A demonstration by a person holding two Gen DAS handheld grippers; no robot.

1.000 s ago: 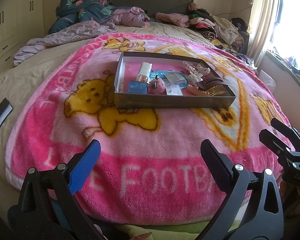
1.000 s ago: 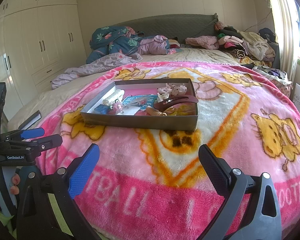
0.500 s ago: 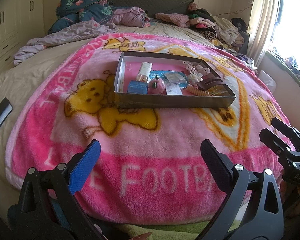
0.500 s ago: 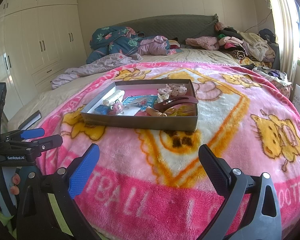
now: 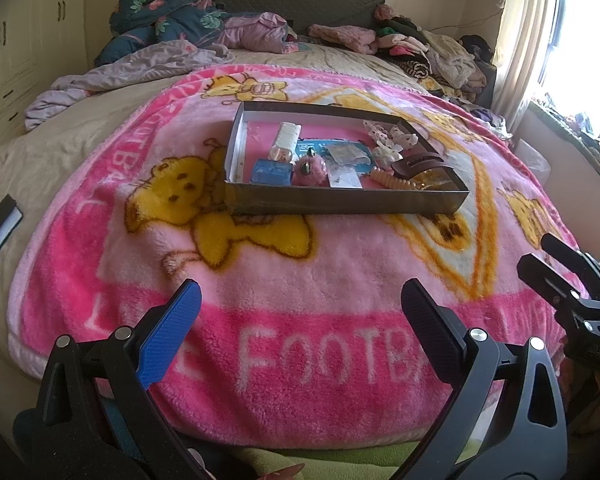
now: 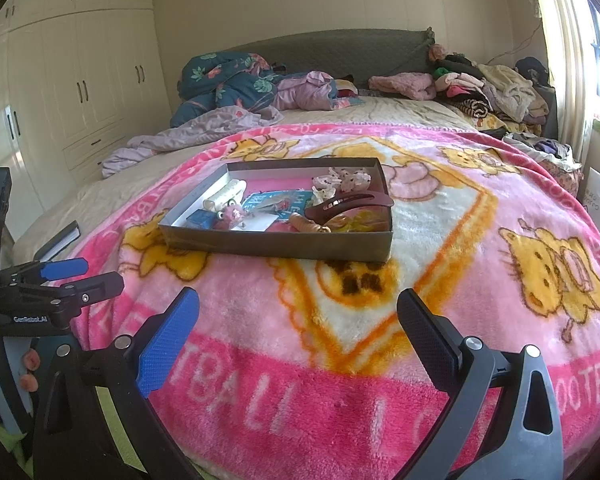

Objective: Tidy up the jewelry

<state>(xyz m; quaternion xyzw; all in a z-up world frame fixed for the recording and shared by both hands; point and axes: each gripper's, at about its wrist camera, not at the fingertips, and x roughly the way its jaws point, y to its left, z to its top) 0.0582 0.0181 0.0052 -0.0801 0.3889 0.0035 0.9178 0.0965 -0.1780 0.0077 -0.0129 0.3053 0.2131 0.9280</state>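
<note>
A shallow grey box (image 5: 340,200) (image 6: 276,242) sits on a pink cartoon blanket (image 5: 284,280) (image 6: 440,240) on the bed. It holds a brown hair claw (image 5: 418,162) (image 6: 348,204), white bows (image 5: 388,140) (image 6: 340,178), a pink plush charm (image 5: 310,168) (image 6: 230,214), a small blue box (image 5: 272,172), a white tube (image 5: 286,138) and a beige coil (image 5: 392,181). My left gripper (image 5: 300,312) is open and empty near the bed's front edge. My right gripper (image 6: 298,316) is open and empty, to the right of the left one.
Heaped clothes and quilts (image 6: 240,80) lie at the headboard, more clothes (image 6: 496,88) at the back right. White wardrobes (image 6: 72,80) stand left. A dark notebook (image 6: 58,242) lies at the bed's left edge. A window (image 5: 580,32) is on the right.
</note>
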